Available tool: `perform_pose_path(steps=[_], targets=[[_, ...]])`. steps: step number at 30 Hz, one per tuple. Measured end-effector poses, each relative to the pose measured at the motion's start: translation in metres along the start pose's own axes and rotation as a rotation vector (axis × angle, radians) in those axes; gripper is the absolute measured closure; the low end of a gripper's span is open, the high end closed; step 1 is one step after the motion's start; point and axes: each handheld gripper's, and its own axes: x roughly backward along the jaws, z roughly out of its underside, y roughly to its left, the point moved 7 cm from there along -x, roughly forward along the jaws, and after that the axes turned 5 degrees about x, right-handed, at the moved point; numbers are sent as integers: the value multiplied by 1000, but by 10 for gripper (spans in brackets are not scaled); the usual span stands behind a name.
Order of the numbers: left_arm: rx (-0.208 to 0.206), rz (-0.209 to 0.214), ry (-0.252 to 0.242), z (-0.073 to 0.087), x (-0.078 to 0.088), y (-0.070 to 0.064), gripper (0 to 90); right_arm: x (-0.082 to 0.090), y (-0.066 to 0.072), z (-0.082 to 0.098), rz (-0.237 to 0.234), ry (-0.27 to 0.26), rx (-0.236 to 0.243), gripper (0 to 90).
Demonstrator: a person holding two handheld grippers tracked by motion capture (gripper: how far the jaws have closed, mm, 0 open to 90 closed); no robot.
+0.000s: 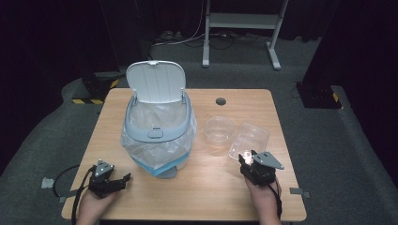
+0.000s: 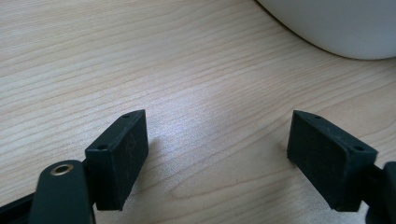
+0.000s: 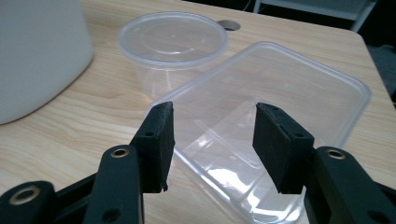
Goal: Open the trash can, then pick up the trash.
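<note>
The black fingers (image 3: 156,140) of my right gripper (image 3: 212,144) stand partly apart, pressing on nothing, and they straddle the near rim of the clear rectangular plastic tray (image 3: 299,84) without visibly touching it; whether the pads graze the plastic I cannot tell. That tray lies flat on the light wooden bench (image 3: 60,135), at its right side, and in the high view my right gripper (image 1: 248,159) sits at the tray's (image 1: 251,136) near end. Just beyond the tray, close beside its far left corner, stands the clear round plastic tub (image 3: 173,46), upright and open at the top; the high view puts it (image 1: 220,129) between the tray and the bin. My left gripper (image 2: 217,154) has its fingers (image 2: 123,154) spread wide over bare bench, holding nothing, low above or on the wood at the bench's near left corner (image 1: 117,180). Ahead of it rises the pale curved base of the grey-blue plastic waste bin (image 2: 336,28). That bin (image 1: 158,126) stands left of centre, its white lid (image 1: 156,82) tipped up and back, a clear plastic bag liner (image 1: 136,145) draped over its rim and hanging down the sides.
</note>
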Motion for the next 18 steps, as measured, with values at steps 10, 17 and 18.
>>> perform_pose_path(steps=[10, 17, 18], targets=[[-1, -1, -2, 0, 0, 0, 214, -11, -11, 15, 37, 36, -24, 476], [-1, 3, -2, 0, 0, 0, 217, -8, -9, 18, 34, 29, -34, 475], [-3, 4, -2, 0, 0, 0, 217, -8, -8, 19, 34, 27, -27, 475]])
